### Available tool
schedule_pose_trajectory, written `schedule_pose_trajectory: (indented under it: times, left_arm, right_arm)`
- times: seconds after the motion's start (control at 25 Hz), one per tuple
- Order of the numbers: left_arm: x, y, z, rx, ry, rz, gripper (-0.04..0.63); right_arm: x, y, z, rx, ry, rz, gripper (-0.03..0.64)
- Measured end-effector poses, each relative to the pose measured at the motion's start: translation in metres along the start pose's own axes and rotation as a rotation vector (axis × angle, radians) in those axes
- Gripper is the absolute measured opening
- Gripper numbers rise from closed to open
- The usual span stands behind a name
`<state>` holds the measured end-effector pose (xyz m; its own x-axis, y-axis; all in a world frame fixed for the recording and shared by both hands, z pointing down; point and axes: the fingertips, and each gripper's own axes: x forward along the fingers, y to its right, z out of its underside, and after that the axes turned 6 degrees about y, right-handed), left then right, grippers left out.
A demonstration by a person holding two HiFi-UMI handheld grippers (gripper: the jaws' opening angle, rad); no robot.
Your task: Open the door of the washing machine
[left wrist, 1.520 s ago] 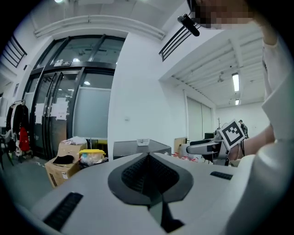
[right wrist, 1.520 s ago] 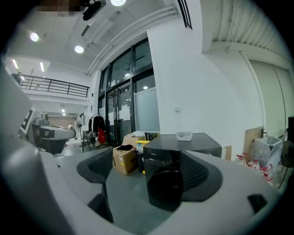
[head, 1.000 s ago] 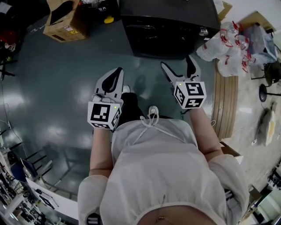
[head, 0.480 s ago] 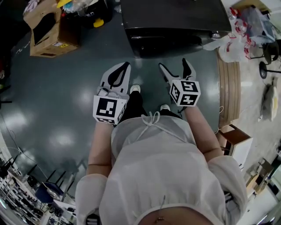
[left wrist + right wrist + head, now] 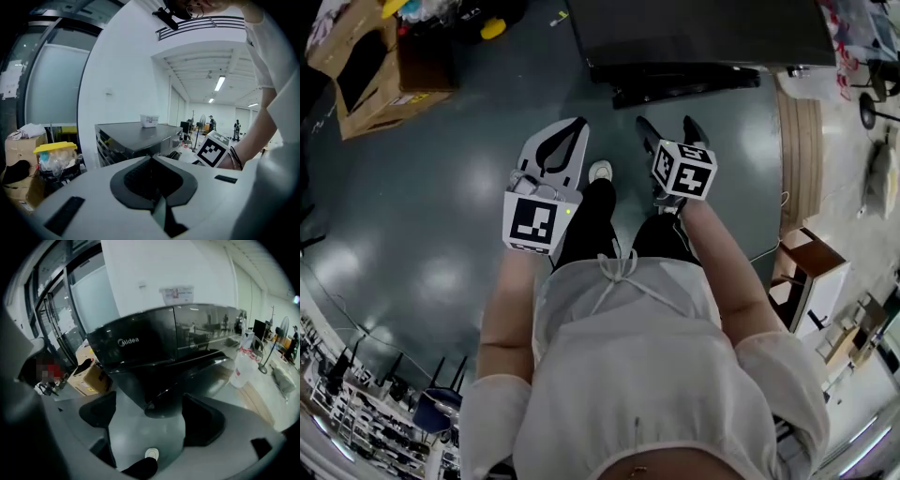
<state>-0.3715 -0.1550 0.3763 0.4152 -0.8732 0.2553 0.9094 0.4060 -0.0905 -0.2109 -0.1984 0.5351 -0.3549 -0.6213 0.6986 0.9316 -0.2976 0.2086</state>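
Observation:
The black washing machine (image 5: 703, 33) stands on the floor at the top of the head view. Its dark front with the bulging door (image 5: 185, 380) fills the middle of the right gripper view, and I cannot tell whether the door is ajar. My right gripper (image 5: 668, 127) is held open a short way in front of it, nothing between its fingers (image 5: 150, 413). To its left my left gripper (image 5: 578, 124) is shut and empty, also short of the machine. In the left gripper view the pads (image 5: 140, 180) meet, with the machine's side (image 5: 133, 138) beyond.
Cardboard boxes (image 5: 356, 66) and a yellow-lidded bin (image 5: 55, 161) stand left of the machine. White bags (image 5: 243, 369) and a long wooden board (image 5: 800, 141) lie to its right, with a small brown cabinet (image 5: 806, 272) nearer. My shoe (image 5: 601, 172) is between the grippers.
The person has stepped closer to the machine, and both grippers now sit nearer its front. The left gripper stays shut and the right stays open.

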Motion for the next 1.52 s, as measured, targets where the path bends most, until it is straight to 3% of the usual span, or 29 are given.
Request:
schedule_pose_trajectory:
  times: [0.2, 0.44, 0.56, 0.68, 1.04, 1.32, 1.52]
  left_arm:
    - [0.017, -0.028, 0.042, -0.045, -0.083, 0.006, 0.021]
    - [0.027, -0.042, 0.086, -0.089, -0.128, 0.004, 0.021]
    - [0.033, -0.047, 0.098, -0.102, -0.143, 0.008, 0.021]
    - [0.037, -0.049, 0.103, -0.103, -0.152, 0.020, 0.021]
    - [0.035, -0.050, 0.107, -0.096, -0.150, 0.020, 0.021]
    - [0.024, -0.043, 0.116, -0.098, -0.158, 0.008, 0.021]
    - [0.016, -0.031, 0.119, -0.094, -0.166, 0.016, 0.021]
  right_arm:
    - [0.053, 0.014, 0.028, 0.121, -0.087, 0.096, 0.411]
    - [0.100, 0.023, 0.057, 0.171, -0.137, 0.169, 0.394]
    - [0.115, 0.030, 0.063, 0.211, -0.152, 0.242, 0.325]
    - [0.121, 0.036, 0.068, 0.259, -0.164, 0.305, 0.307]
    - [0.123, 0.033, 0.077, 0.374, -0.231, 0.283, 0.287]
    - [0.114, 0.028, 0.085, 0.345, -0.244, 0.276, 0.184]
    - [0.097, 0.032, 0.101, 0.353, -0.252, 0.268, 0.167]
